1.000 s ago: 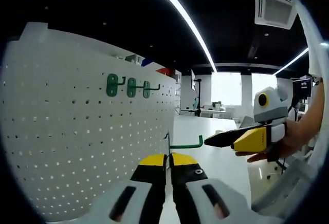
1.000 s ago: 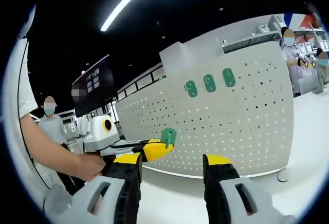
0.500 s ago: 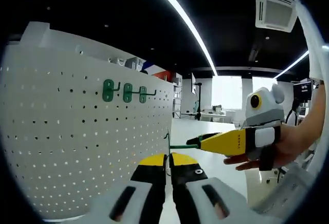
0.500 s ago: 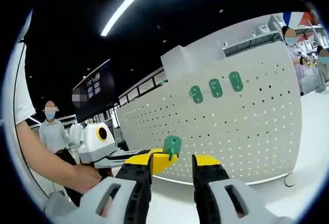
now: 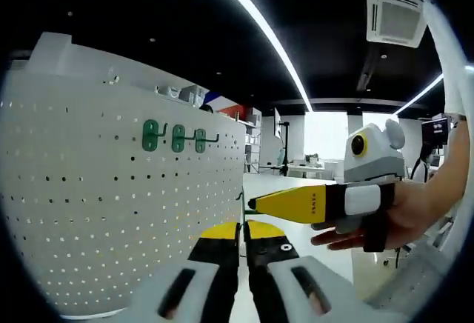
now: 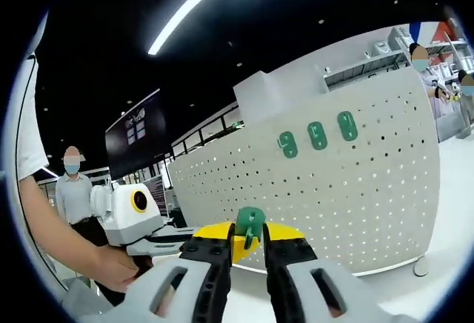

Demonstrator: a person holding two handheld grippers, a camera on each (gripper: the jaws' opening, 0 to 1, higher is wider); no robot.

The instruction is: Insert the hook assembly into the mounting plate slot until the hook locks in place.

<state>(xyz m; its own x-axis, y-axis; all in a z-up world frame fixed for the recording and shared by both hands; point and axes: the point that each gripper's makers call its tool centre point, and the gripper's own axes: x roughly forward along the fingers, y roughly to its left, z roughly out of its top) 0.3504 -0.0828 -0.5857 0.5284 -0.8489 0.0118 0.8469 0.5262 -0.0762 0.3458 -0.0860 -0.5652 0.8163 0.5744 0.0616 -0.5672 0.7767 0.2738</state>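
Observation:
The loose green hook (image 6: 250,221) is held in the air in front of the white pegboard mounting plate (image 6: 355,190), apart from it. My right gripper (image 6: 248,235) has its jaws drawn in around the hook's oval plate. My left gripper (image 6: 243,245) comes in from the left with its yellow tips under the hook. In the left gripper view, my left gripper (image 5: 242,228) is shut on the hook's thin green edge (image 5: 242,203). The right gripper (image 5: 255,203) reaches in from the right and covers the hook's arm. The pegboard (image 5: 111,212) stands to the left.
Three green hooks (image 6: 317,135) hang in a row high on the pegboard, also seen as the hook row (image 5: 174,136). A white table (image 5: 311,234) carries the board. A person (image 6: 74,197) stands at the left and others (image 6: 418,56) behind the board's right end.
My right gripper has slid along the hook's arm toward the left gripper and its jaws have drawn together from wide open onto the hook. The left gripper keeps its hold.

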